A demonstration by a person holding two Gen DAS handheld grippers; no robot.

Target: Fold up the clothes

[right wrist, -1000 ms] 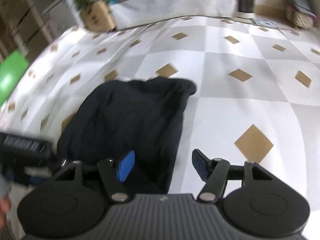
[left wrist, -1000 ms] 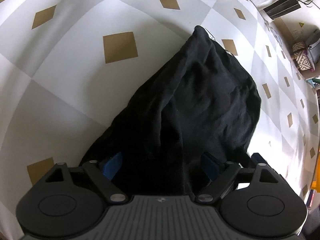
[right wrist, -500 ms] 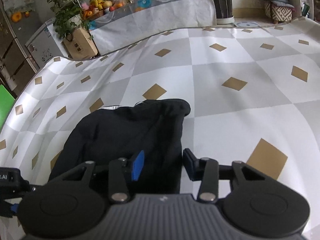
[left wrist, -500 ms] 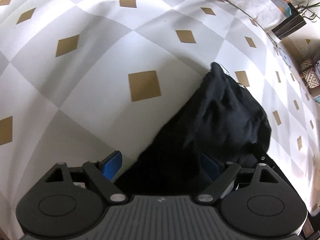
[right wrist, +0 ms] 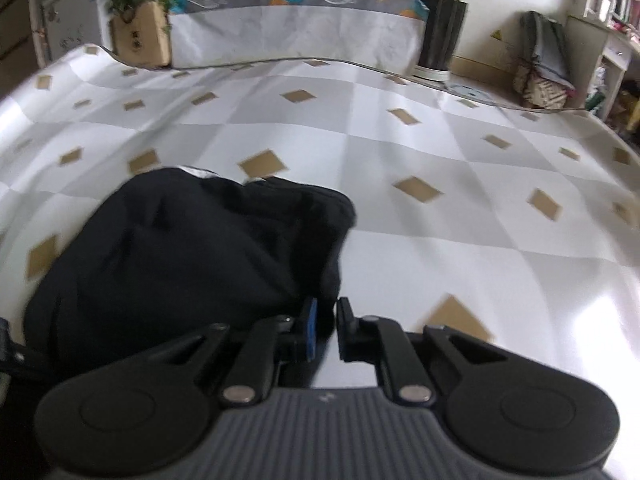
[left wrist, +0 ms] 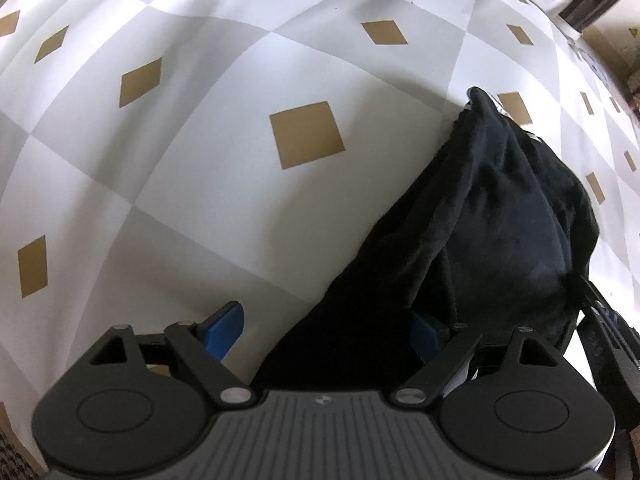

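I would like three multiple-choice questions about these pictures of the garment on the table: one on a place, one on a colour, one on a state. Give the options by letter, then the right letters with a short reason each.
1. Where does the black garment lie?
A. on the checked tablecloth
B. in a basket
C. on a chair

2. What colour are the small diamonds on the cloth?
A. green
B. brown
C. red

3. How do the jaws of the right gripper stand?
A. wide apart over bare cloth
B. nearly closed at the garment's near edge
C. holding a hanger

Answers:
1 A: the garment rests in a rumpled heap directly on the cloth.
2 B: each diamond is brown among grey and white squares.
3 B: the jaws have just been closing and now pinch dark fabric, while the left gripper stands wide open.
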